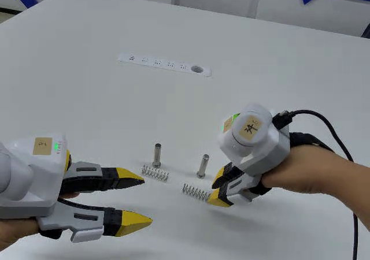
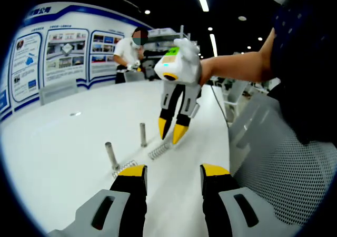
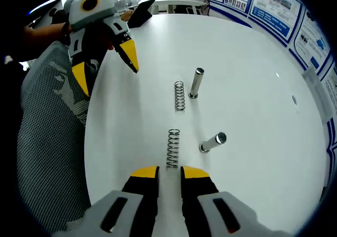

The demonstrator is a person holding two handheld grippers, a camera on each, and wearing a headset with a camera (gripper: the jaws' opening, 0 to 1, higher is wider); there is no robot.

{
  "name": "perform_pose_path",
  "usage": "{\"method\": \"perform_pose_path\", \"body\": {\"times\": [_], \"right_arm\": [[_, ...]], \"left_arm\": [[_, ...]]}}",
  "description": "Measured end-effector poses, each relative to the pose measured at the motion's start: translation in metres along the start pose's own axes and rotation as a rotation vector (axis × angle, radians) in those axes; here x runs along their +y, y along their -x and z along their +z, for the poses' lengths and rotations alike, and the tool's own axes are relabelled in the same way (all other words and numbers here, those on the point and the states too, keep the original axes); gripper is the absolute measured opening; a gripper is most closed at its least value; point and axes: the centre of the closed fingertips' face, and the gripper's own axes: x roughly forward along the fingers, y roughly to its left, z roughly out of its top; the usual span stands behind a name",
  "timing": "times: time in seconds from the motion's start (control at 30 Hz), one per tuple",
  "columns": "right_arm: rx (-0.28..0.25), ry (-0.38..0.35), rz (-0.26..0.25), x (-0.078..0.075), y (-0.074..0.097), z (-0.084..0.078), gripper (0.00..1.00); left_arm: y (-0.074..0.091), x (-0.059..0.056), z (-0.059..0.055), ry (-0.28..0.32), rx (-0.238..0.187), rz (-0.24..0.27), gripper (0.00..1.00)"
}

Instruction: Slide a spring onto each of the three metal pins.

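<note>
**Right gripper at the near spring, just beside the near pin**

The right gripper has its jaws a narrow gap apart, w/ tips at the end of the near spring and nothing clamped yet. That spring lies flat just beside the near pin, on the person's side of it. The far pin stands left of the near pin, and the far spring lies left of it too. The left gripper hangs further left w/ jaws wide apart (holding nothing). Prob. best to pinch lightly a few coils in, not at the very end, so the spring won't flick out. Then tip it upright, centre its bore over the near pin's top and lower straight. The pin looks free-standing, so a sideways nudge may topple it.
</note>
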Motion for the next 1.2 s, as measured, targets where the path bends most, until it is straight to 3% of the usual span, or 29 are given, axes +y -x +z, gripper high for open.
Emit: {"method": "perform_pose_path", "body": {"times": [0.6,0.97,1.2], "right_arm": [[0.022,-0.009,-0.02,-0.003,-0.015,-0.002,0.14],[0.026,-0.012,-0.015,-0.002,-0.014,-0.002,0.11],[0.029,0.01,-0.02,0.001,-0.003,0.001,0.11]], "left_arm": [[0.0,0.003,-0.003,0.01,-0.002,0.007,0.4],[-0.001,0.003,-0.004,0.014,-0.001,0.009,0.4],[-0.002,0.002,-0.004,0.013,0.0,0.003,0.39]]}}
